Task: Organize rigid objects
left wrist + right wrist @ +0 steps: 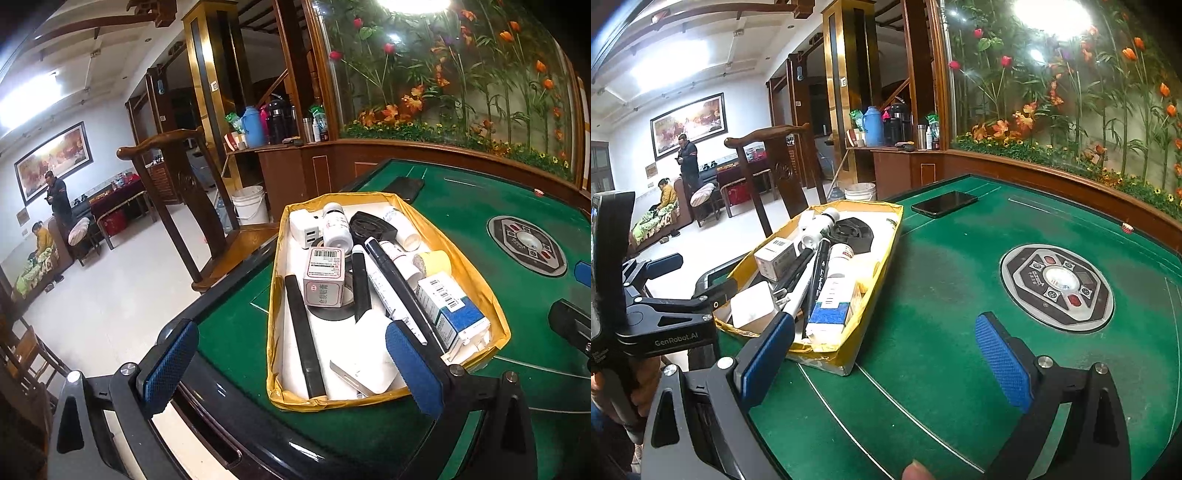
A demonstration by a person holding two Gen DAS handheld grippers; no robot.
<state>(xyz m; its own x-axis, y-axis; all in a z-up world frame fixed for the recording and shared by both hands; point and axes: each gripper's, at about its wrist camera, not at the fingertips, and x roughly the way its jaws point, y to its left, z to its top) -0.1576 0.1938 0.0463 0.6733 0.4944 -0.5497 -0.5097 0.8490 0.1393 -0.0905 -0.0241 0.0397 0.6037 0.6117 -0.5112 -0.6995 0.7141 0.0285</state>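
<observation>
Green table (480,229) with one yellow tray (476,273), two boxes, one phone (404,186).

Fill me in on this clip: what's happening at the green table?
A person holds a two-finger gripper in each hand over a green mahjong table. Both the left gripper and the right gripper are open and hold nothing. A yellow-edged tray at the table's edge is already crowded with small things: medicine boxes, a white bottle, a black marker and a white charger. A black phone lies apart on the felt.
</observation>
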